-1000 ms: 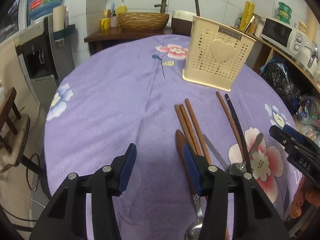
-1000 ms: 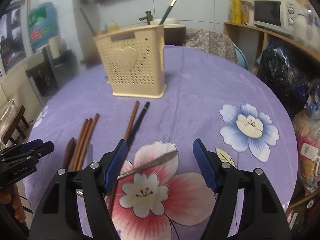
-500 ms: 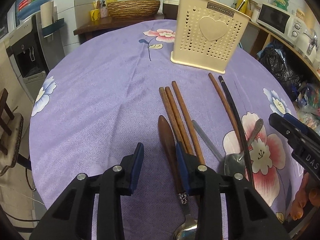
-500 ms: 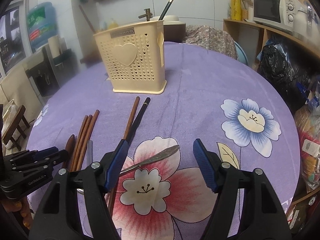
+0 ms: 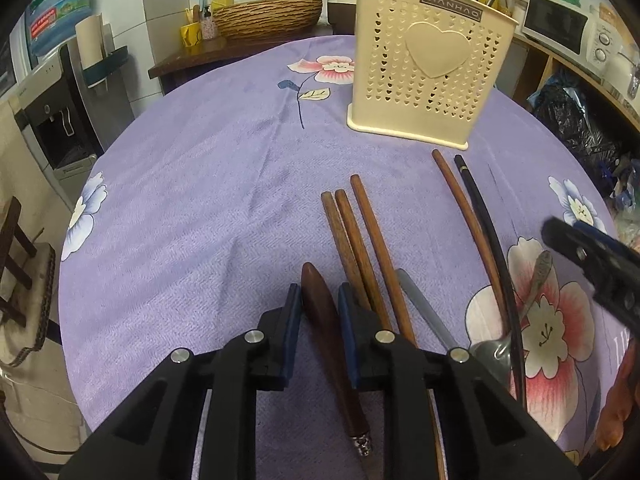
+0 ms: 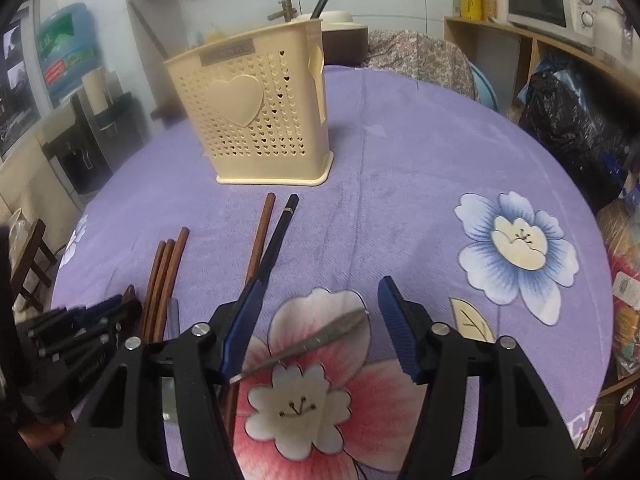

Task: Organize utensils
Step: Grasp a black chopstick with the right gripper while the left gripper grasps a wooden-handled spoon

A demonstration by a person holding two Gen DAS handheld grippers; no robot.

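**A:** so what's the key geometry here? Looks like the left tongs (image 5: 316,312) are right over that dark wooden-handled utensil (image 5: 320,312).

**B:** yep. The handle sits straight between the two blue pads, long axis running from the bottom centre of the left-wrist view up toward the middle, basically in line with the tongs. Jaws have just been closing and are narrow now, pads right at the wood on both sides. I'd call it a grip, or a hair off one.

**A:** and the right tongs (image 6: 316,328)?

**B:** medium gap, also been closing, nothing pinched. A metal spoon handle (image 6: 320,336) lies slantwise between the pads on the pink flower, low centre of that view, apart from both of them.

**A:** where's everything headed?

**B:** my guess, the cream holder (image 5: 428,68), upper right of the left view, standing on the purple surface (image 5: 180,200). Brown chopsticks (image 5: 360,248) lie just right of the left tongs, so lifting straight up matters.
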